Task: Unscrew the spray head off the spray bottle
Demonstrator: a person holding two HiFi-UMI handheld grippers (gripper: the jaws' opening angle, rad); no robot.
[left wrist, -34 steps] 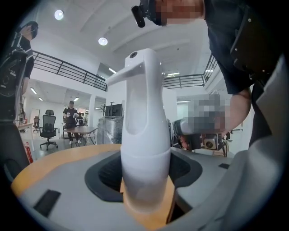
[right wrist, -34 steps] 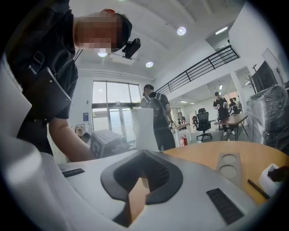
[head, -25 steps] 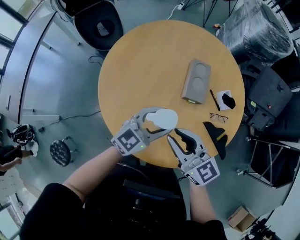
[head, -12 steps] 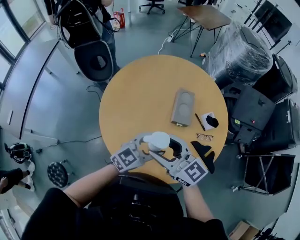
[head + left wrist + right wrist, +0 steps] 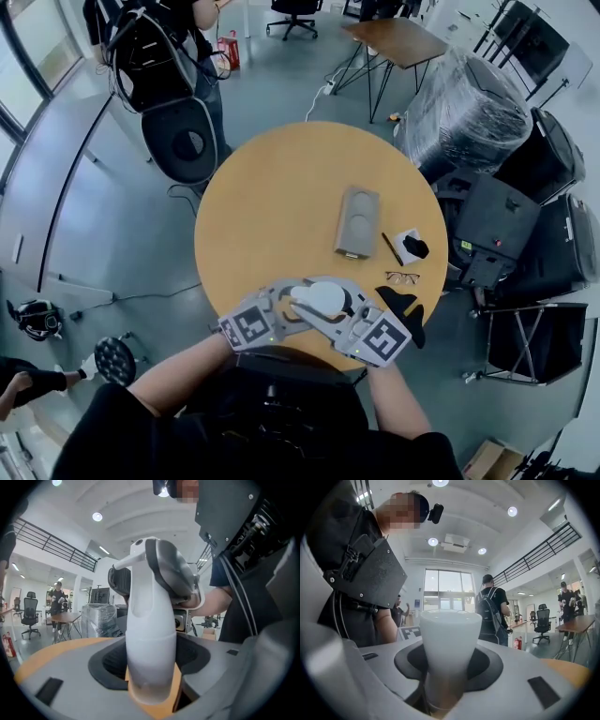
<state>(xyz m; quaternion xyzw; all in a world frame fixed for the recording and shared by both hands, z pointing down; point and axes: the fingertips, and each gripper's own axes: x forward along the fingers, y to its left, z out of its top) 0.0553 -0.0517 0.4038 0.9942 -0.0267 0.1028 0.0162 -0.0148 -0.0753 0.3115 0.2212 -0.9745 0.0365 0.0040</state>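
The jaws of the left gripper (image 5: pixel 150 677) stand wide apart and clamp the lower body of the white plastic spray bottle (image 5: pixel 150 639), which fills the gap between them in the left gripper view. There the bottle is upright, its long axis running 6 to 12 o'clock. The white plastic spray head (image 5: pixel 143 557) is on top, its nozzle turned toward about 10 o'clock. The right gripper (image 5: pixel 147 581) hugs that head with one dark grey finger at 9 o'clock and another at 3 o'clock.

In the right gripper view the jaws are roughly halfway apart round a white shape that flares upward, which I take for the back of the head. They have just been closing, and the dark pads appear to press on it.

In the head view both grippers meet above the 6 o'clock edge of the round wooden tabletop (image 5: pixel 258 206). The bottle is between them, seen nearly end-on as a white oval. A second ago the right gripper hung apart at the bottle's 4 o'clock while the left alone carried it; now each part has its own grip. I judge the unscrewing can start: the left steadies the body, the right turns the head about the upright axis. A grey rectangular case (image 5: pixel 357 222) lies at the bottle's 1 o'clock and a pair of spectacles (image 5: pixel 401 277) at its 3 o'clock, both apart from it.
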